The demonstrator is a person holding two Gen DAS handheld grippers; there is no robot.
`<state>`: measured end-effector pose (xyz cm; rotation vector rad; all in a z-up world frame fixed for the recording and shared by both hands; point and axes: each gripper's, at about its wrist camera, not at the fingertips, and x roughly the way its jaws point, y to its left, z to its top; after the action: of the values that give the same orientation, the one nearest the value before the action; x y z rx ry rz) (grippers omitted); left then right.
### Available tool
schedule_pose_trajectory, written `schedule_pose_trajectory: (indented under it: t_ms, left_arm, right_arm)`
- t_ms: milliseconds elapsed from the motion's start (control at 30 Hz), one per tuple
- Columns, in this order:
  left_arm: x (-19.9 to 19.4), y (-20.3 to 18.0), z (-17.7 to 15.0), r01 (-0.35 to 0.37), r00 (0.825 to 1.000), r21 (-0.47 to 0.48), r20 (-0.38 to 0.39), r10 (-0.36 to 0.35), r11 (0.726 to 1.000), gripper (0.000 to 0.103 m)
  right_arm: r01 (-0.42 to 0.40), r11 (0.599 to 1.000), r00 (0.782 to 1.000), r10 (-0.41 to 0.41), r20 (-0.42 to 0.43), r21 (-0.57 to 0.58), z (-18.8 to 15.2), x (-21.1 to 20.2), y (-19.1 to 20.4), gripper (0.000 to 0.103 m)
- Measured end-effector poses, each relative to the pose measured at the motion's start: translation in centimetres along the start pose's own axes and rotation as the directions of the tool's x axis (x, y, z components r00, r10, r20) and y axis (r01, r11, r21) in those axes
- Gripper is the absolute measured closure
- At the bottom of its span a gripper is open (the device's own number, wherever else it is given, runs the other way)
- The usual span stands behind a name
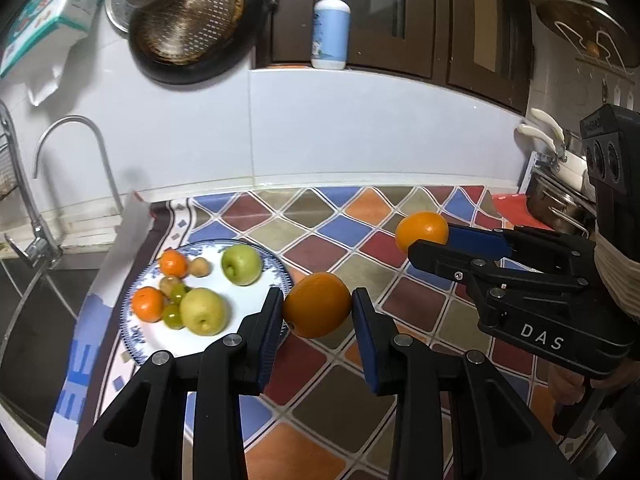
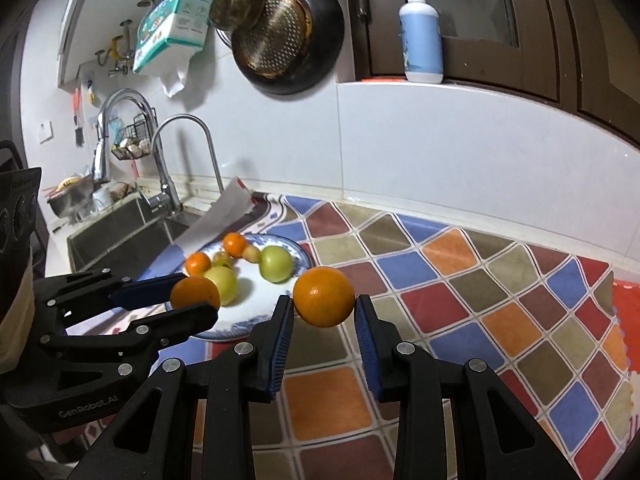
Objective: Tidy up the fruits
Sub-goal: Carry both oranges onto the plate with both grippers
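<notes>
Two oranges held above the tiled counter.
We see the left gripper clenching a smooth orange at centre frame, right gripper clenching a second orange; the fruit plate lies lower left.

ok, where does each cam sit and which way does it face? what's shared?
Left wrist: on the left gripper, looking down along its fingers at its orange and the fruit plate; the right gripper shows at right.
Right wrist: on the right gripper, facing its own orange over the checkered mat; the left gripper shows at left.
Shared: plate, mat, both oranges, faucet, soap bottle.
</notes>
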<state>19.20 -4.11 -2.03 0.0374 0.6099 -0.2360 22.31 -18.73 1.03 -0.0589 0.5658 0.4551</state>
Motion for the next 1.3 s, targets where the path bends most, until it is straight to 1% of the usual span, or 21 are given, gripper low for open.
schedule_pose_trajectory:
  t_ms: [167, 367, 700, 967, 1300]
  left_arm:
    - [-1.4, 1.3, -0.3, -0.029, 0.999, -0.011, 0.013, 0.029, 1.0, 0.068]
    - [-2.5, 3.3, -0.6, -0.071, 0.997, -0.021, 0.019, 0.072, 0.997, 0.068]
    - [-2.8, 7.1, -1.1, -0.117, 0.993, -0.035, 0.001, 0.117, 0.993, 0.068]
    - [-1.3, 9.8, -1.7, -0.128, 0.991, -0.036, -0.042, 0.126, 0.991, 0.068]
    - [2.2, 12.3, -2.4, -0.119, 0.988, -0.03, -0.108, 0.115, 0.992, 0.068]
  right_arm:
    - [-0.01, 1.0, 1.0, 0.01, 0.02, 0.008, 0.4, -0.2, 1.5, 0.07]
    - [-0.023, 1.0, 0.999, 0.022, 0.027, 0.005, 0.8, 0.5, 3.4, 0.07]
    - [-0.042, 0.999, 0.999, 0.042, 0.013, 0.008, 1.4, 3.0, 6.4, 0.07]
    - [-0.039, 0.999, 0.999, 0.04, -0.029, 0.015, 1.3, 5.8, 8.0, 0.07]
    - [-0.009, 0.999, 0.994, 0.012, -0.107, 0.032, 0.7, 9.7, 8.5, 0.07]
